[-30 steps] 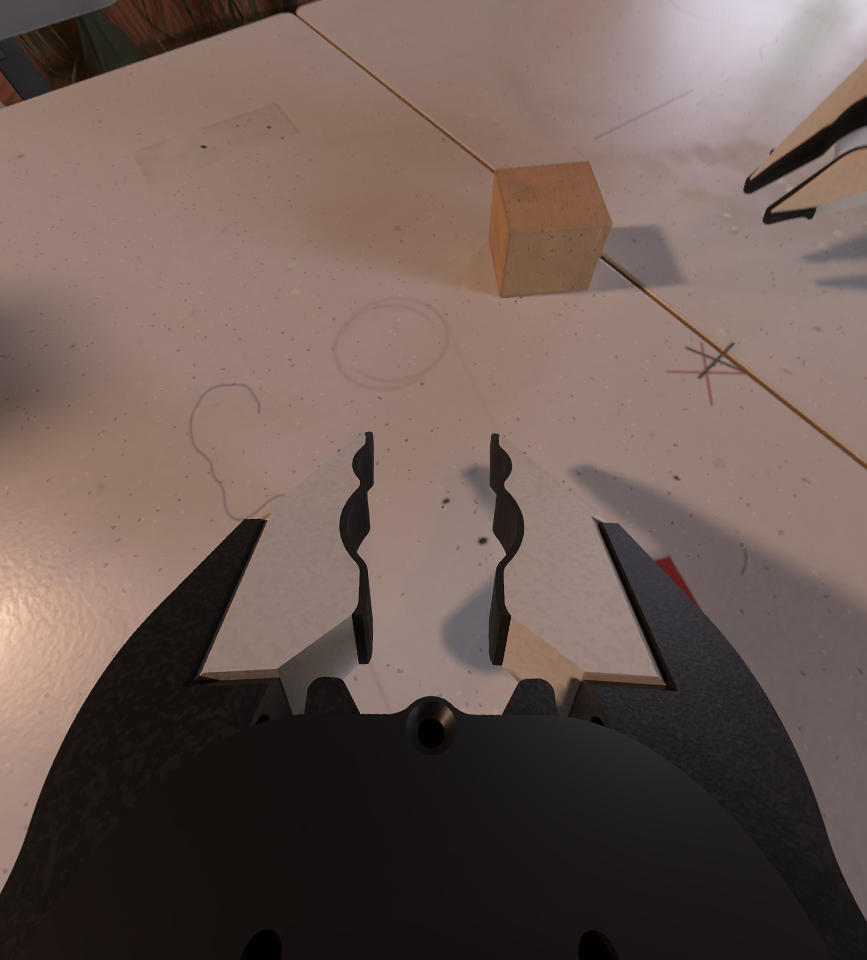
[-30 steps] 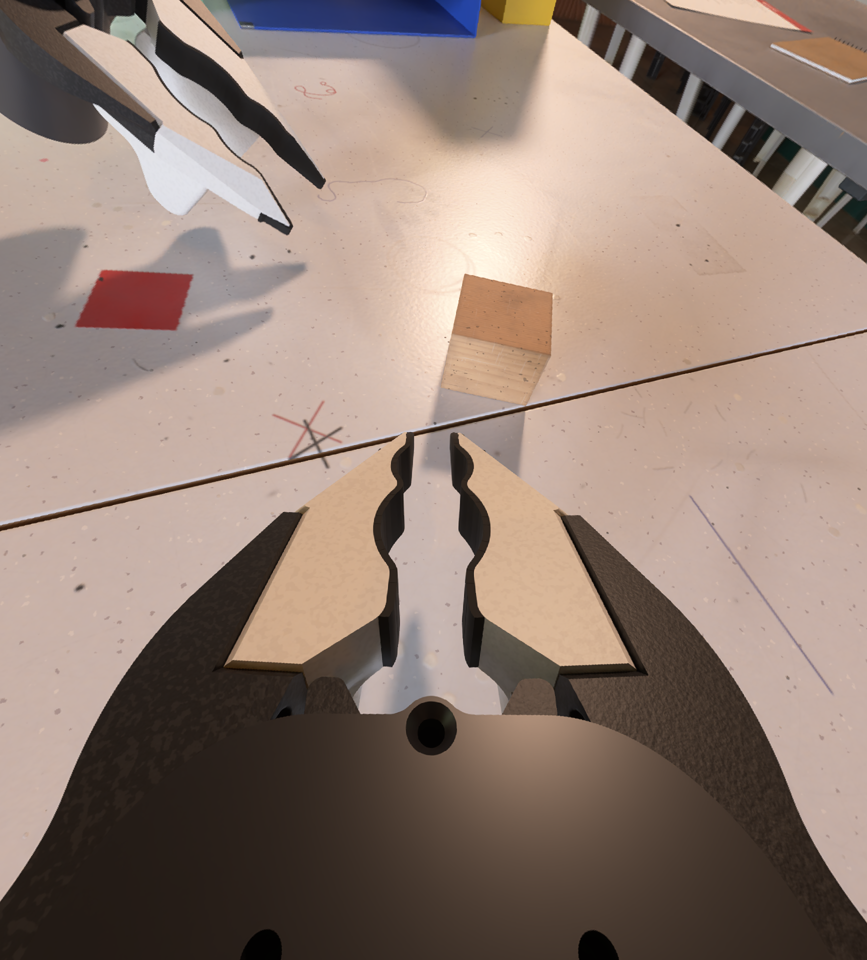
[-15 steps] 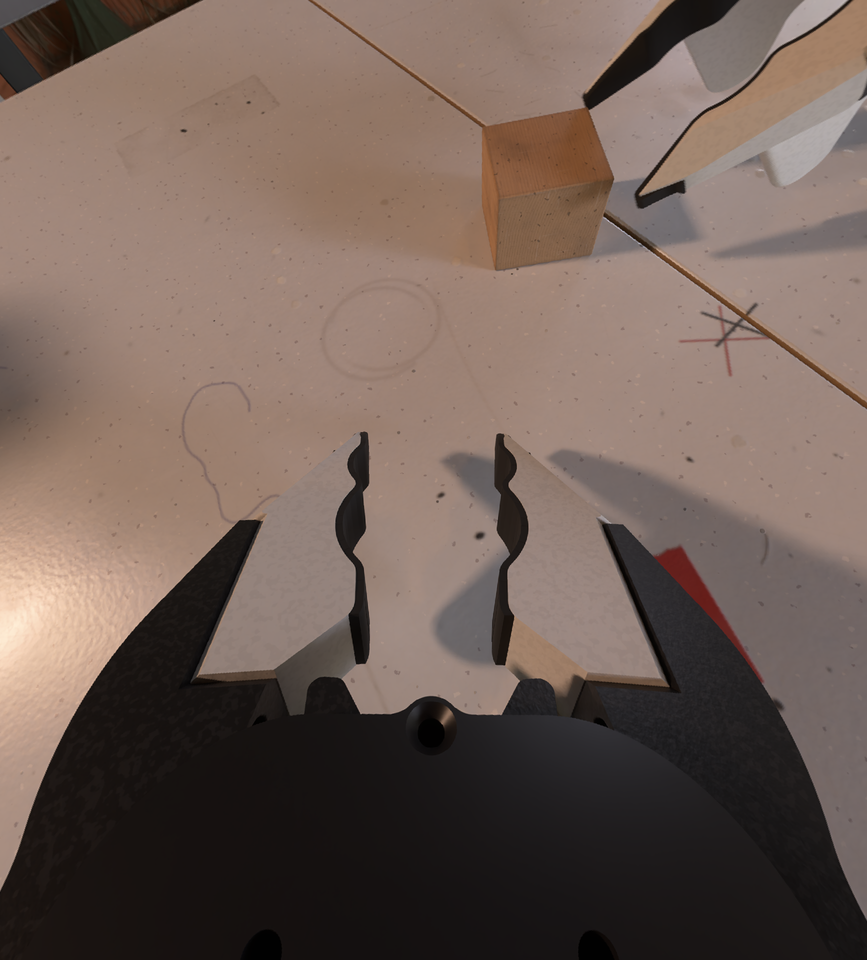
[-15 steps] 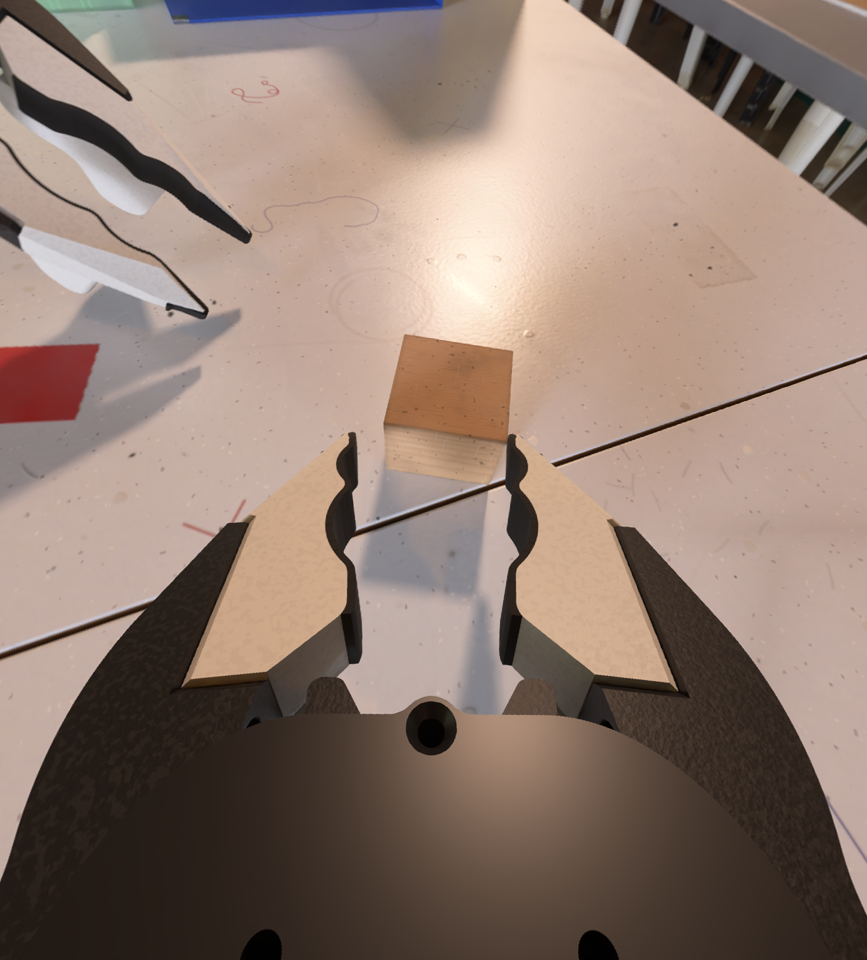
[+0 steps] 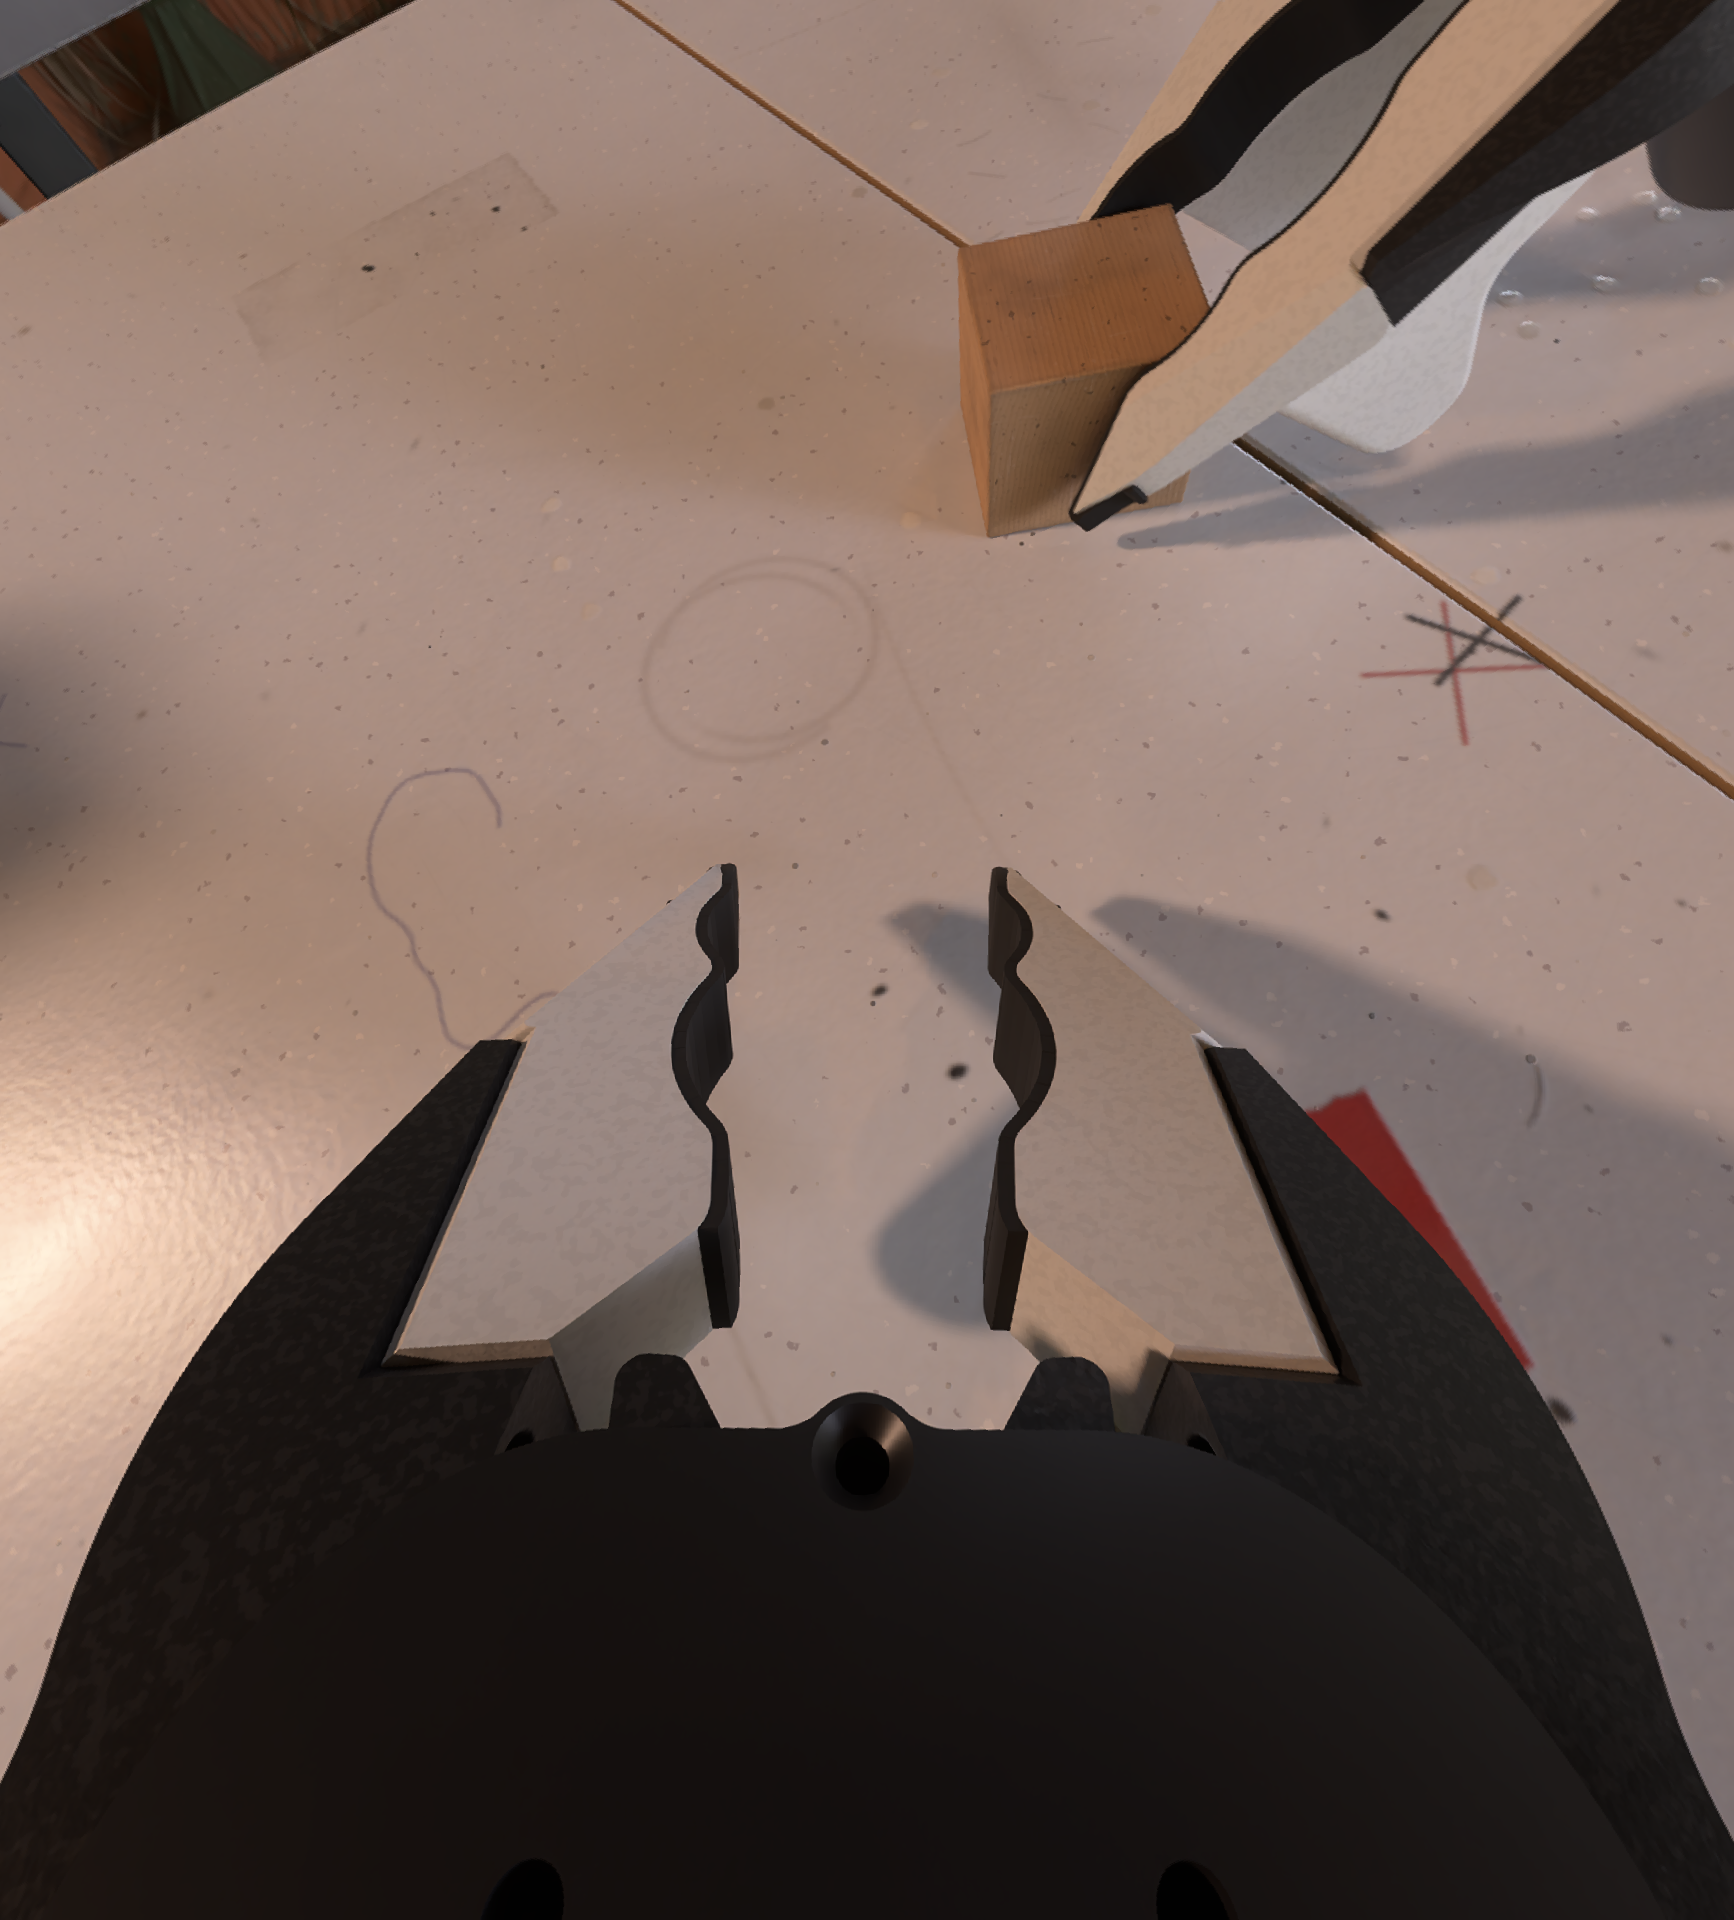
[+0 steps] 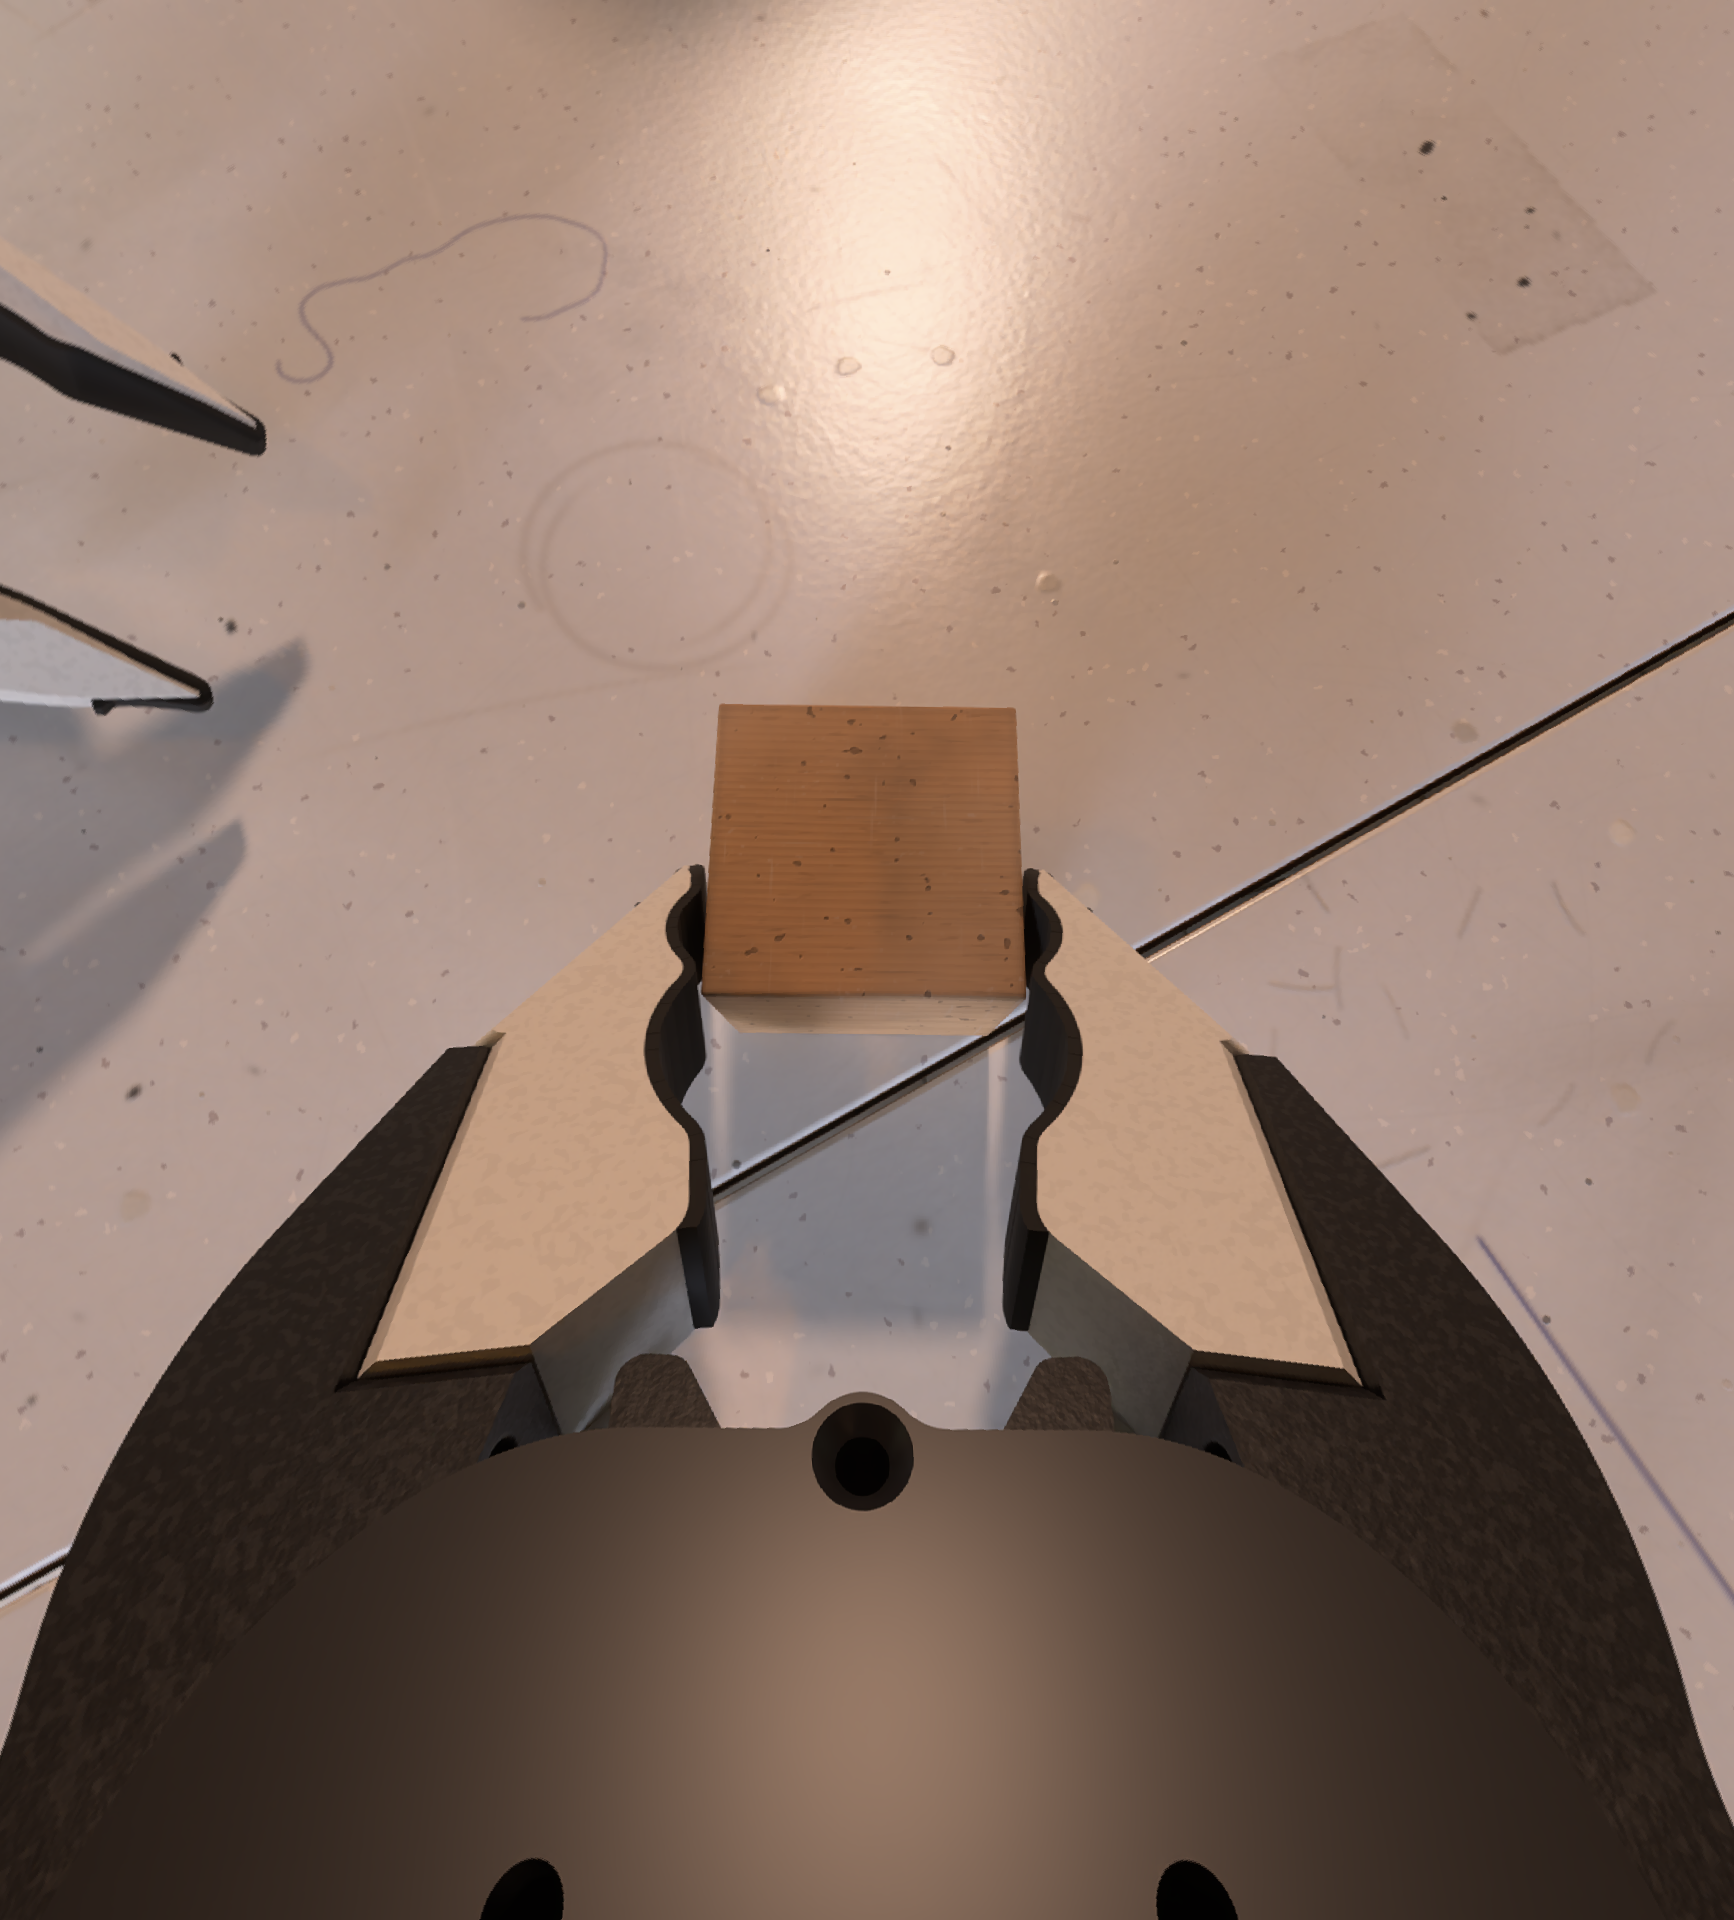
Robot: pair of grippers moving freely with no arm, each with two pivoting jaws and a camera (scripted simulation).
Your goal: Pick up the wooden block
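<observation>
The right gripper (image 6: 861,914), jaws spread wide, straddles the wooden block (image 6: 861,852) on the table (image 6: 1258,416) without lifting it, so closing and raising remain, while the left gripper (image 5: 861,894) hovers open and empty, well apart.

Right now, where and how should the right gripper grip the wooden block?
Pinch the wooden block across its two flat, parallel side faces, coming from above. The right gripper already straddles those faces, open, while the block sits square on the table.
</observation>
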